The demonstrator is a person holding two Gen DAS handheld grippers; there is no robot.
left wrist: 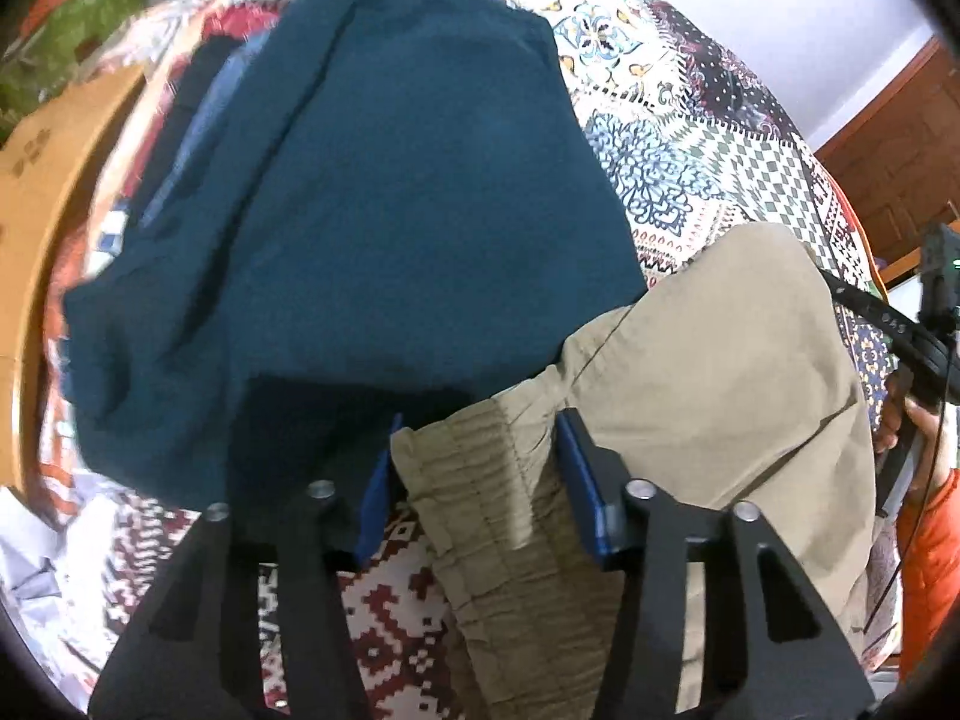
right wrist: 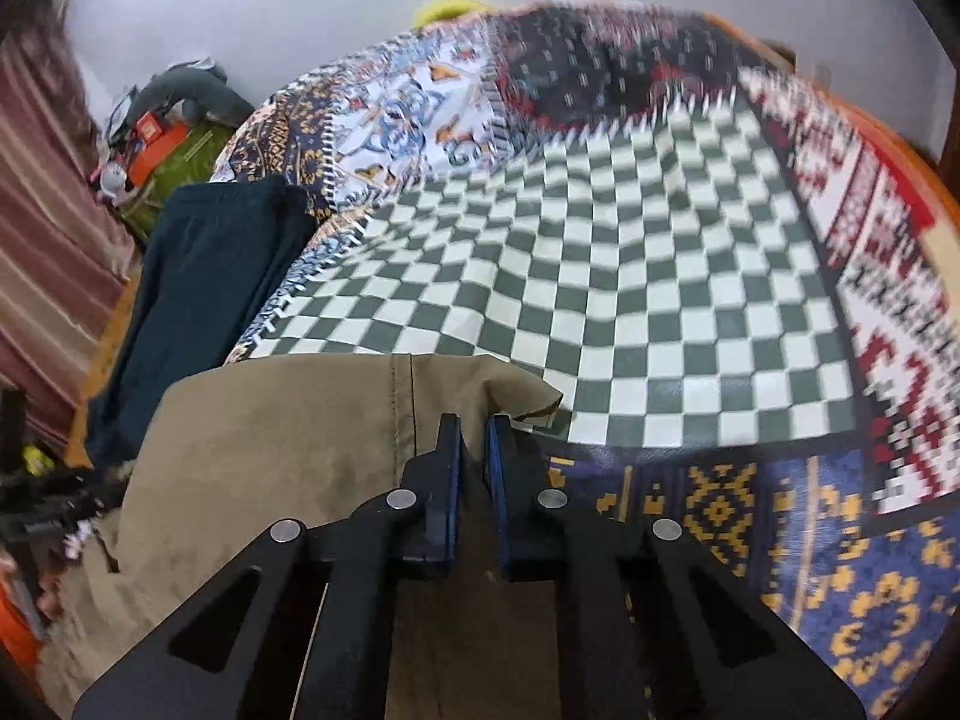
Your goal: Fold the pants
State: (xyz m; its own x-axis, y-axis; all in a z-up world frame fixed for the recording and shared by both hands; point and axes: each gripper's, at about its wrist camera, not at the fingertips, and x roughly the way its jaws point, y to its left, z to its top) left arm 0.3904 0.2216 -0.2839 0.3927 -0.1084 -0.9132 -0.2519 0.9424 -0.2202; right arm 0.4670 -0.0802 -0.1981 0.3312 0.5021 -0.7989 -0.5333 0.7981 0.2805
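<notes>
In the left wrist view a cardboard box (left wrist: pixel 42 162) stands off the left edge of the patchwork bedspread (left wrist: pixel 672 96); a dark teal garment (left wrist: pixel 384 192) lies spread over the bedspread's left and middle part, with a strip of blue denim (left wrist: pixel 198 120) showing along its left side; to the right of it the khaki pants (left wrist: pixel 720 360) lie near the bedspread's near edge, their gathered elastic waistband rising between the blue pads of the left gripper (left wrist: pixel 474 438), whose jaws stand parted with the waistband filling the gap, though I cannot tell whether they press it; the right-hand tool shows dimly at the far right edge. In the right wrist view the teal garment (right wrist: pixel 198 300) lies toward the bedspread's left edge; the pants (right wrist: pixel 282 444) lie on the near left part; the right gripper (right wrist: pixel 474 426) is pinched nearly closed on the pants' folded edge beside a seam; the green-and-white checkered patch (right wrist: pixel 630 276) stretches beyond to the right, blurred.
</notes>
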